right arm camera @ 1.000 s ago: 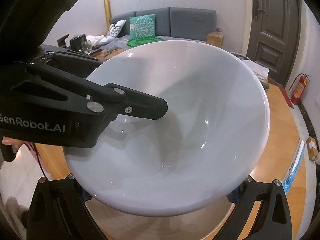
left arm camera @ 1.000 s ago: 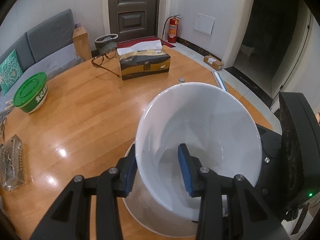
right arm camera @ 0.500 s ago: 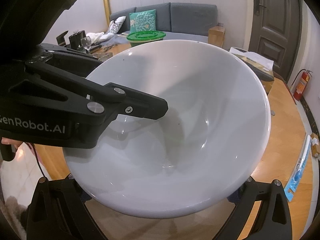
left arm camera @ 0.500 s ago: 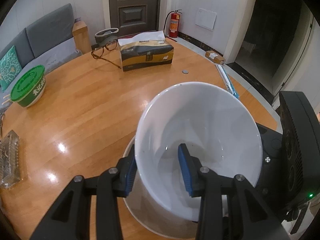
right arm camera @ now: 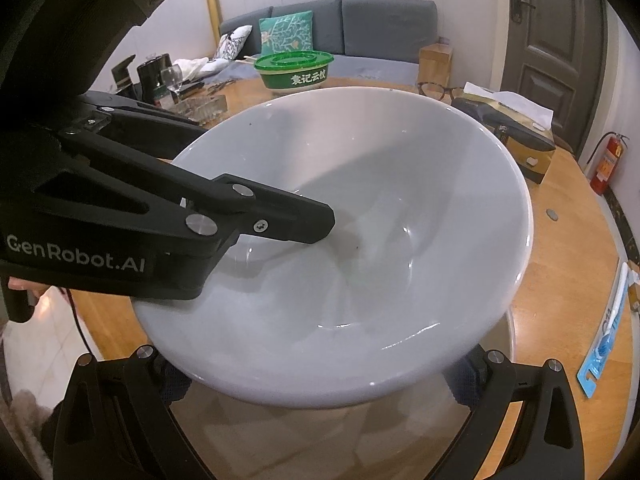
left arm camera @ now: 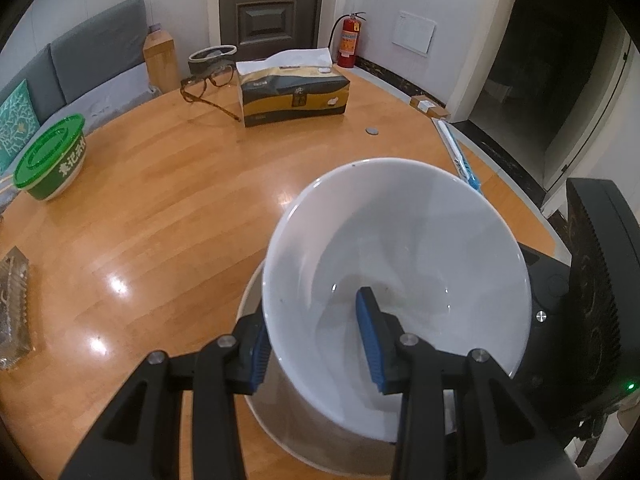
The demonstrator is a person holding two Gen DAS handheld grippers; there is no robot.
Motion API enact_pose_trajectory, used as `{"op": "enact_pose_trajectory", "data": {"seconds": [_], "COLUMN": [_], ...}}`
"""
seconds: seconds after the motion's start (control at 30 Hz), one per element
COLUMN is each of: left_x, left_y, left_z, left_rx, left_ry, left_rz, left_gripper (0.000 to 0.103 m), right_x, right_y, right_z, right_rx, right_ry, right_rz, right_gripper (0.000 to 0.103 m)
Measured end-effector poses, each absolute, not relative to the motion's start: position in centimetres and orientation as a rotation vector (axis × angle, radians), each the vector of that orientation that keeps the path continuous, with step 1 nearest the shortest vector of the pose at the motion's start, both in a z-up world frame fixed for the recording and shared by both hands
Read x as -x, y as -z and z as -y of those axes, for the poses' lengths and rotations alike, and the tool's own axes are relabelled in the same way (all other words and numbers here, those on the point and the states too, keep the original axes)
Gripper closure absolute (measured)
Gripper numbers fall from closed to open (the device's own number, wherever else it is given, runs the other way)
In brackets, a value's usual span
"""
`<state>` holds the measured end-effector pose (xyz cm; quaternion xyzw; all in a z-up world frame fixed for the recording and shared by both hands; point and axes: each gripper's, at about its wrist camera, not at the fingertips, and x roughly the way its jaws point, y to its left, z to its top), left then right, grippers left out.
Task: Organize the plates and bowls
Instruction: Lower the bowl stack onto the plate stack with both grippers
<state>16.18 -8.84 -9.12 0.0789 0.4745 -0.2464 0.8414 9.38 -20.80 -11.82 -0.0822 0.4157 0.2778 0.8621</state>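
A large white bowl (left arm camera: 408, 264) is held tilted above the round wooden table (left arm camera: 168, 208). My left gripper (left arm camera: 316, 344) is shut on its near rim, one blue pad inside and one outside. A white plate (left arm camera: 276, 412) lies under the bowl. In the right wrist view the bowl (right arm camera: 400, 240) fills the frame, with the left gripper's finger (right arm camera: 280, 220) reaching into it. My right gripper (right arm camera: 320, 380) has its fingers spread wide on either side below the bowl; whether the pads touch it is hidden.
On the table stand a tissue box (left arm camera: 294, 94), glasses (left arm camera: 208, 84), a green-lidded tub (left arm camera: 50, 164), a coin (left arm camera: 372, 131), a glass ashtray (left arm camera: 14, 304) and a blue-white packet (left arm camera: 460, 156) at the right edge. A sofa (left arm camera: 80, 56) lies beyond.
The bowl, held by both grippers, has moved back and up from the tissue box. In the right wrist view it has sunk lower in the frame, showing more table behind it.
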Motion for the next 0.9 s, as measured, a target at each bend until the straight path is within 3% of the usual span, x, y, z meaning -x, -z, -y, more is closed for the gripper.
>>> {"op": "enact_pose_trajectory", "data": {"seconds": [0.9], "left_x": [-15.64], "left_y": [9.46], "left_z": [8.59], "left_rx": [-0.159], "left_ry": [0.550], "left_rz": [-1.029], "left_gripper": [0.067], "right_x": [-8.51], "right_y": [11.64], "right_z": [20.87], "right_rx": [0.172], "right_ry": [-0.589], "right_rz": [-0.909], "right_gripper": [0.005]}}
